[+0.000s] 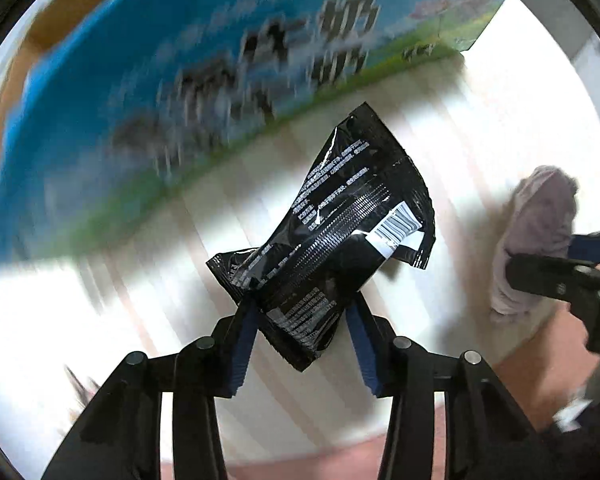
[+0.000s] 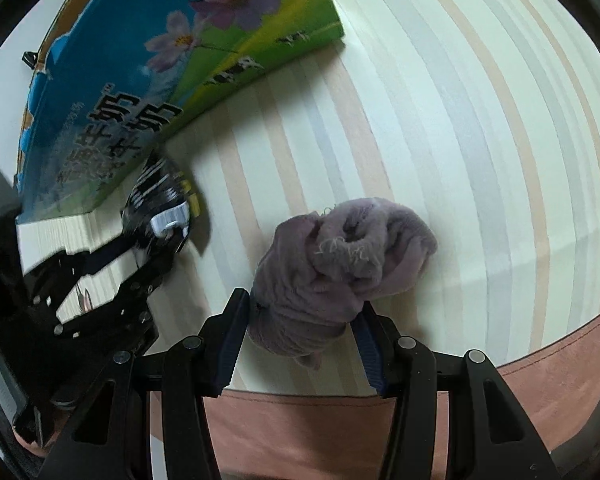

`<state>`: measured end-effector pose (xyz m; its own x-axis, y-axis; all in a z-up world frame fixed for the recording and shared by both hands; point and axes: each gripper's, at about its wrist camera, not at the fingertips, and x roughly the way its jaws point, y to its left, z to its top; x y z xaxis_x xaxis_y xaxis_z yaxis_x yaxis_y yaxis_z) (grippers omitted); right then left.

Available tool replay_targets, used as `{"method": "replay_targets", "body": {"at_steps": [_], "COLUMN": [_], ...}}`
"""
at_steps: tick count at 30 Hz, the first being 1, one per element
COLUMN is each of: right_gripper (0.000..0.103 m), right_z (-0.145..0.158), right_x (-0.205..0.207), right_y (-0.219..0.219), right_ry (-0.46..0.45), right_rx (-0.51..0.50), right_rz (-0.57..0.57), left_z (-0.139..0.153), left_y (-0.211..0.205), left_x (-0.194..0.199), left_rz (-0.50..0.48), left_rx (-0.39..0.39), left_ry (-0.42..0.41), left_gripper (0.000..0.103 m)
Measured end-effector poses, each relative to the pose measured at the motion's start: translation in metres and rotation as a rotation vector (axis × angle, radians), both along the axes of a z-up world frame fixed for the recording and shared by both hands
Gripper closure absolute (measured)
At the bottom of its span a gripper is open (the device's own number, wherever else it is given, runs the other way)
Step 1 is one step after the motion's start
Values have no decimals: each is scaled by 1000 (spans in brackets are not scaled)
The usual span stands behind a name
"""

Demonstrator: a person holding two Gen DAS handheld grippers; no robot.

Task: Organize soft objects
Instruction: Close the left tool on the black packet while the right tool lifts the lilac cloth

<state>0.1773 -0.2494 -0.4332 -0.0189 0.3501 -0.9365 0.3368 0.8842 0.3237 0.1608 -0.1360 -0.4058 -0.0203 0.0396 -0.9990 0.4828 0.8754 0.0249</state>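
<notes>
My left gripper (image 1: 302, 306) is shut on the lower end of a crinkled black foil packet (image 1: 340, 216) with a white barcode label, holding it above the striped surface. The right wrist view shows that packet (image 2: 160, 200) at the left, beside the carton. A bundled mauve cloth (image 2: 340, 256) sits between the blue pads of my right gripper (image 2: 302, 312), which is shut on its near part. In the left wrist view the same cloth (image 1: 536, 232) appears at the far right, with the right gripper (image 1: 540, 276) on it.
A big blue and green milk carton (image 2: 140, 80) with flowers and cows printed on it stands at the back left, close behind the packet. The cream striped surface (image 2: 460, 120) ends in a front edge, with a pinkish-brown surface (image 2: 540, 380) below it.
</notes>
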Motion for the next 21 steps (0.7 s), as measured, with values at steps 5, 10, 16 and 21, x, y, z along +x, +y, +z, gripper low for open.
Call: {"method": "replay_targets", "body": {"at_steps": [5, 10, 16, 21], "right_gripper": [49, 49, 47, 46], "right_z": [-6, -12, -19, -25], "right_x": [-3, 5, 11, 5], "right_y": [-4, -1, 10, 19], "right_ry": [70, 116, 139, 148], "right_rx": [-13, -13, -48, -33], "right_rz": [98, 164, 202, 196], "left_z": [-7, -26, -21, 16], "left_y": [20, 11, -18, -36], "left_x": [-27, -28, 12, 13], "left_rz": [190, 200, 63, -81], "left_rx": [-101, -74, 20, 15], "left_ry": [165, 231, 153, 61], "left_gripper": [58, 55, 54, 46]}}
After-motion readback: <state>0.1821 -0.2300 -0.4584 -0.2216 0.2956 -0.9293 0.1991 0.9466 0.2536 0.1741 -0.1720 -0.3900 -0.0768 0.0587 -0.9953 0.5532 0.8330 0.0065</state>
